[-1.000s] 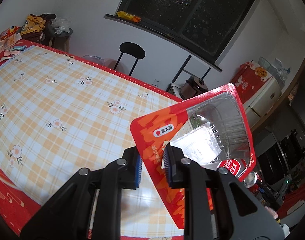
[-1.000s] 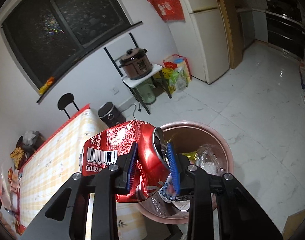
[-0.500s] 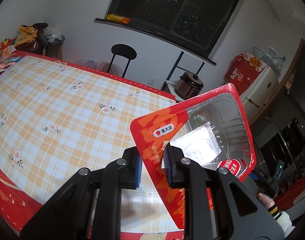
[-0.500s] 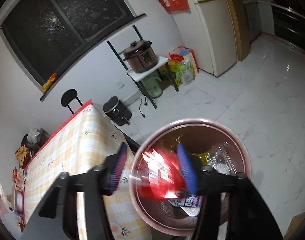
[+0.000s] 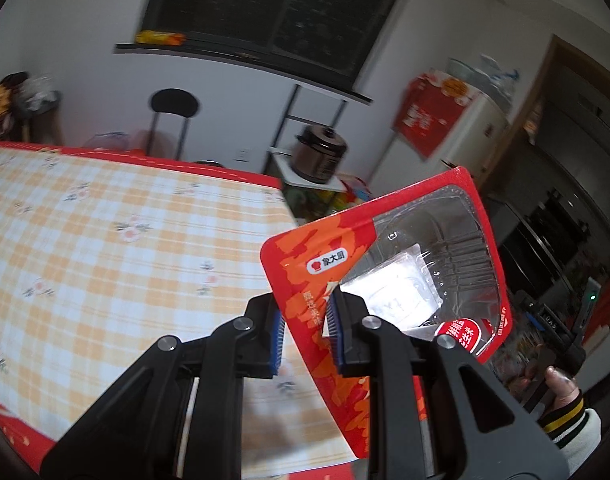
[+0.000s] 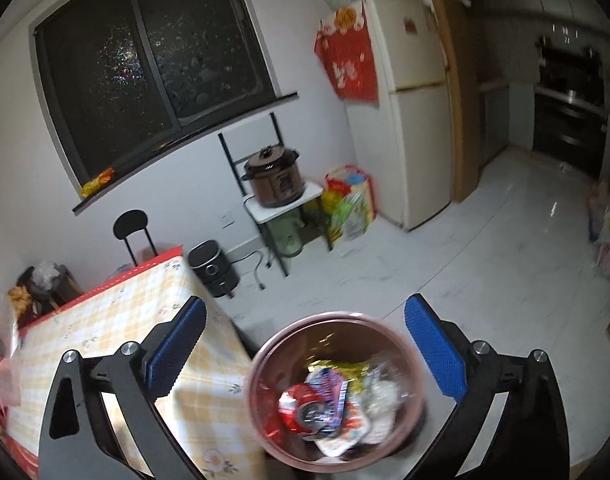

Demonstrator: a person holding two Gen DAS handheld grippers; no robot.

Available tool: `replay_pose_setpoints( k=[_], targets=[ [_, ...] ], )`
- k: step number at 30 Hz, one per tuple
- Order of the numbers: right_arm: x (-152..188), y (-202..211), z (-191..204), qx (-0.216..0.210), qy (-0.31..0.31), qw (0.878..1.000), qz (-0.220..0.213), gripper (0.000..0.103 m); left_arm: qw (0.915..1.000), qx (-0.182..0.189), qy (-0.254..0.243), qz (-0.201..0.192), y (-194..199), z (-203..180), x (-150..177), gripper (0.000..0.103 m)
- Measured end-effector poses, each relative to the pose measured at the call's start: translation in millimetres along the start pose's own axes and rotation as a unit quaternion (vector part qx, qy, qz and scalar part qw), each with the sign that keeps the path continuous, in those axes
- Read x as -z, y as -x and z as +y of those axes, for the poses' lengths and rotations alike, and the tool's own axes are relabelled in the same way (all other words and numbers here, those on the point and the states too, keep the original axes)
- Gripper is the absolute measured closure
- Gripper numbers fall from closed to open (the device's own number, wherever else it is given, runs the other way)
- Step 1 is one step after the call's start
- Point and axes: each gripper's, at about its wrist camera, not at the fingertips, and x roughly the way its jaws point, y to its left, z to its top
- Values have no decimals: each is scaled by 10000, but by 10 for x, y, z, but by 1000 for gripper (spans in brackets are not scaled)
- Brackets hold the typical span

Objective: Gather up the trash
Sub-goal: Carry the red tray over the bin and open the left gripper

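Note:
My left gripper [image 5: 305,336] is shut on a red food package with a clear plastic window [image 5: 389,280], held up over the right end of the table. My right gripper [image 6: 305,344] is wide open and empty above a round pink trash bin [image 6: 265,364] on the floor. A crushed red can [image 6: 301,412] lies inside the bin among wrappers [image 6: 345,384]. In the left wrist view the right hand and its gripper [image 5: 553,344] show at the far right.
A table with an orange checked cloth [image 5: 105,256] fills the left; it also shows in the right wrist view [image 6: 117,328] next to the bin. A black chair [image 5: 173,116], a rack with a brown cooker [image 6: 275,180], an air fryer [image 6: 213,268] and a fridge [image 6: 413,120] stand along the wall.
My right gripper opened and let go of the red can, which fell into the bin. My left gripper swung to the right with the package still held.

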Motion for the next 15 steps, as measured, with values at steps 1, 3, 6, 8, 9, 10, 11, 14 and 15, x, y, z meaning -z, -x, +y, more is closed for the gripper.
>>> replay_pose_setpoints(
  k=[1,3,6,8,9,10,11,14,15],
  targets=[
    [-14,59,-38,49,51,10000,4,5,9999,85,-53,42,-59,-75,2,81],
    [-29,161,-106,149,138,9998,9,5,9995,247,-142,114,-173,-218,18,81],
    [-28,334,-225,316,189,9993,-6,5,9982,482,-265,238,-345,-449,57,81],
    [-39,430,-319,381,165,9991,-22,5,9970,618,-344,328,-458,-587,88,81],
    [-41,488,-375,432,154,9989,-39,5,9961,693,-387,383,-530,-674,113,81],
    [-40,545,-429,492,149,9987,-56,5,9953,761,-419,435,-595,-752,135,81],
    [-44,572,-469,540,148,9984,-63,5,9947,805,-439,471,-639,-808,154,81],
    [-27,708,-618,714,112,9973,-99,5,9920,958,-532,626,-835,-1033,234,81],
    [-15,733,-661,754,99,9970,-108,5,9913,982,-556,670,-885,-1073,256,81]
  ],
)
